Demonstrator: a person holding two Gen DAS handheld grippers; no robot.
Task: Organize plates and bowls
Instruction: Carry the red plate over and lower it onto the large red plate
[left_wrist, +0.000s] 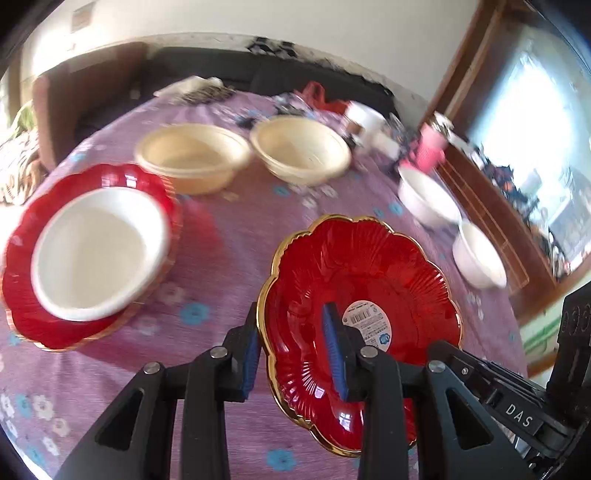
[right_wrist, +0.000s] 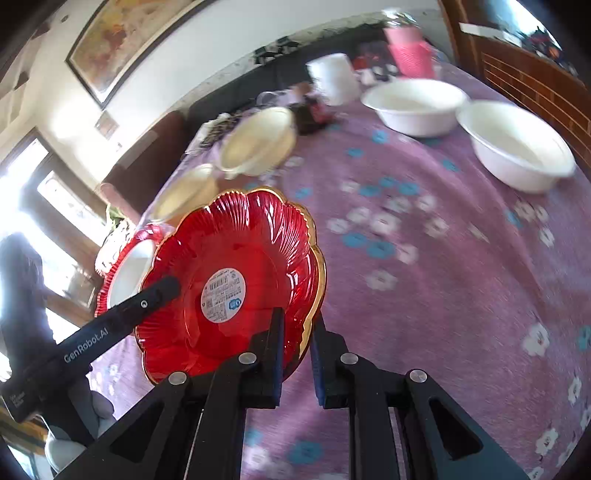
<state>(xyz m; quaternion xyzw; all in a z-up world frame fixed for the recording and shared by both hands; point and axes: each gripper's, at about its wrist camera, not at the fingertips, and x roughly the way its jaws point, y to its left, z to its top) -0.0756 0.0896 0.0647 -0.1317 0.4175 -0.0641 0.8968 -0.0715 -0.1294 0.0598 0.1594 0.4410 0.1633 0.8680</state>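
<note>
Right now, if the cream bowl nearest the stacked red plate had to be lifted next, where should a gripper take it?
Grip the cream bowl at its near rim, coming from above with one finger inside. It sits upright and open, its flared wall too wide to span, and its near side faces bare tablecloth.

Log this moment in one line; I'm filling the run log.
left gripper: shut on red plate | right gripper: shut on red plate | lifted off tablecloth

I hold one plate (left_wrist: 362, 295) between my left tool (left_wrist: 295, 354) and right tool (right_wrist: 297, 354), above the bench (left_wrist: 229, 240). To its left, a bowl (left_wrist: 99, 254) sits on a second plate (left_wrist: 33, 306). Behind stand two bowls side by side; two more lie right.
</note>
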